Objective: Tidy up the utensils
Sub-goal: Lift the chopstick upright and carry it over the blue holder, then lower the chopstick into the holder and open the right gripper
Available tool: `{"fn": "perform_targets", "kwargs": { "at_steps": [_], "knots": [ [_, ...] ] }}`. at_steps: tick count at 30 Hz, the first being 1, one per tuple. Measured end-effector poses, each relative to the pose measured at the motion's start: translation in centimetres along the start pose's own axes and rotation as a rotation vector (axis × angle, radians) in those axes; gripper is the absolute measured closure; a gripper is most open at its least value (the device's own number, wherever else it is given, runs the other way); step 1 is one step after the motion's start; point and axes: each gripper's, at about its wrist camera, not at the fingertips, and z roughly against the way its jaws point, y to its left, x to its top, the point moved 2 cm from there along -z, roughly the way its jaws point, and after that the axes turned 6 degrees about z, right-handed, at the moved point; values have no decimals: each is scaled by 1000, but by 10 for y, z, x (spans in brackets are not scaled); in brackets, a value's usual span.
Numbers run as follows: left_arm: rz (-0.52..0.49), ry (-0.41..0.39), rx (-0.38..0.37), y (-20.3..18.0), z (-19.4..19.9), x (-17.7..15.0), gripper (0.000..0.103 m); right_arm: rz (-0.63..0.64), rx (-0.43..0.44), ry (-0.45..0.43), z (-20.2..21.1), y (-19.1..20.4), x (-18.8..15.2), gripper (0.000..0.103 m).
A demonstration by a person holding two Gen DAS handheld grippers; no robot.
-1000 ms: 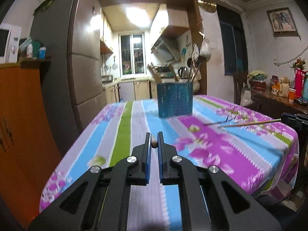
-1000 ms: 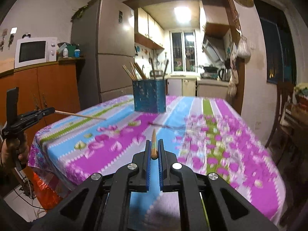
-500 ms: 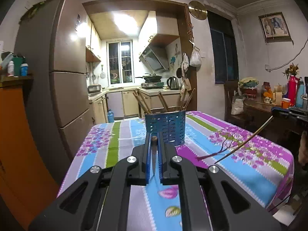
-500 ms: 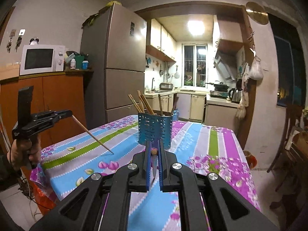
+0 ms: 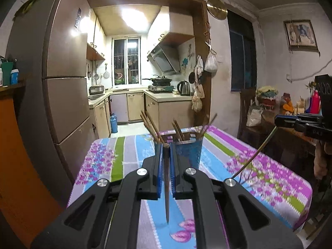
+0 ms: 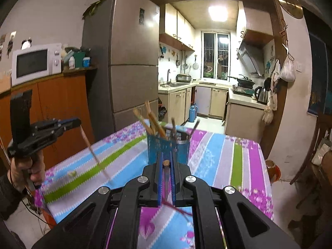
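A blue mesh utensil holder [image 5: 189, 151] with several chopsticks stands on the striped floral tablecloth [image 5: 238, 157]; it also shows in the right wrist view [image 6: 178, 150]. My left gripper [image 5: 166, 151] is shut on a wooden chopstick [image 5: 166, 186] that hangs point down. It also shows at the left of the right wrist view [image 6: 77, 122], its chopstick [image 6: 93, 153] slanting down. My right gripper [image 6: 166, 161] is shut on another chopstick [image 6: 166, 183], also pointing down. That gripper also shows in the left wrist view [image 5: 277, 118] with its chopstick [image 5: 255, 153]. Both hover above the table, short of the holder.
A tall fridge [image 6: 128, 62] and an orange cabinet [image 6: 54, 108] with a microwave [image 6: 35, 63] stand left of the table. A wooden chair [image 5: 247, 108] and a cluttered side table [image 5: 290, 124] stand to the right. The kitchen lies behind.
Both grippers have risen and tilted, turning their chopsticks from roughly level to point down, and have moved closer to the holder.
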Motion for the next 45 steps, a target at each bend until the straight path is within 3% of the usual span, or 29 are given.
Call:
{"fn": "perform_targets", "kwargs": {
  "at_steps": [15,29,38,45],
  "knots": [
    [-8,-68,-10,-6,-21,90,98,17,-7,26,-13,-27,114,95],
    [15,-199,-16,-1,-31,175,98,14,-33,3,-12,-66,200,95],
    [26,-274,-47,-16,-51,210,98,30,-14,29,-61,-64,217,95],
    [30,-232,-42,-17,-98,197,98,20,4,80,-98,-68,204,95]
  ]
}}
